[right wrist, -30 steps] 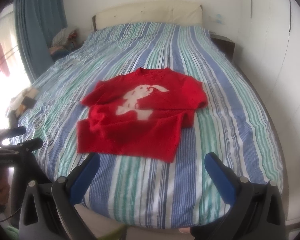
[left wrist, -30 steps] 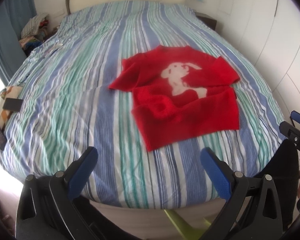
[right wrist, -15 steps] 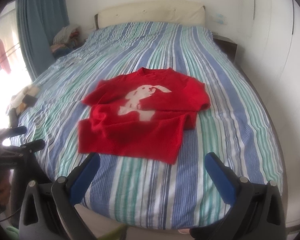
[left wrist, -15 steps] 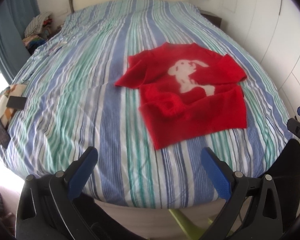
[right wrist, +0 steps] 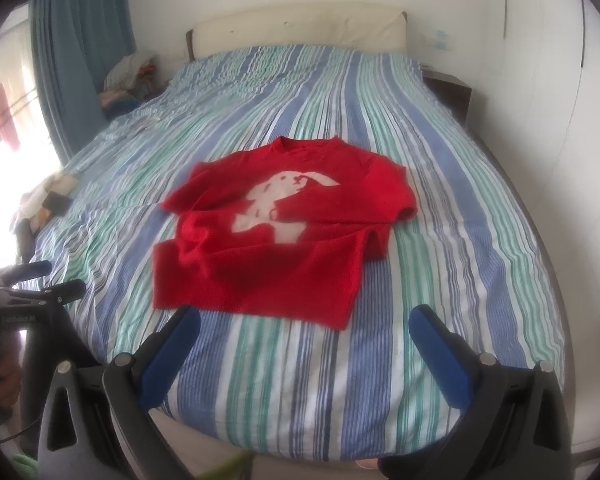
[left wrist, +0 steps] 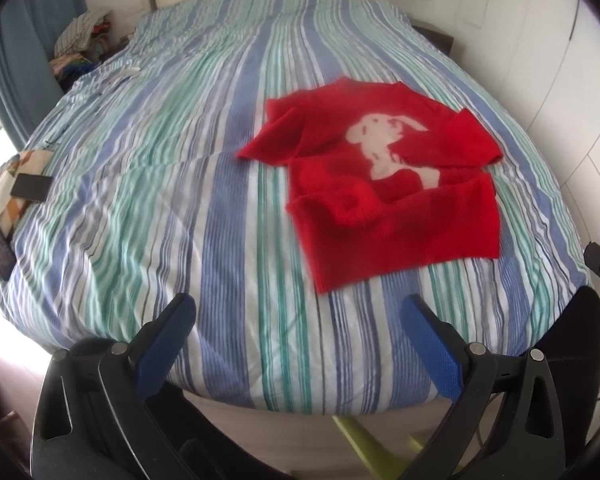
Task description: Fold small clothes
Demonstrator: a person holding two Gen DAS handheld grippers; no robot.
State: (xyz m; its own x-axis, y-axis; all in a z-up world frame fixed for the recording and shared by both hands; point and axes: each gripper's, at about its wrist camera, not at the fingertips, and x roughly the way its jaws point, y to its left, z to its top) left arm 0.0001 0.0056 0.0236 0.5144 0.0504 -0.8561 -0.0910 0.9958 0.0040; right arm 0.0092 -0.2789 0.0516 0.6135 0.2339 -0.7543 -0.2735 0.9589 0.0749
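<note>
A small red sweater with a white dog print lies on the striped bed, front up, sleeves folded in across the body and the hem rumpled. It also shows in the right wrist view. My left gripper is open and empty, held above the bed's near edge, left of and below the sweater. My right gripper is open and empty, just short of the sweater's hem. The left gripper also shows at the left edge of the right wrist view.
The bed has a blue, green and white striped cover. A pile of clothes sits at its far left corner. A phone on a patterned cloth lies at the left edge. White cupboards stand on the right.
Both grippers have moved: the sweater has shifted right in the left wrist view and looks slightly nearer in the right wrist view. The sweater has not moved on the bed.
</note>
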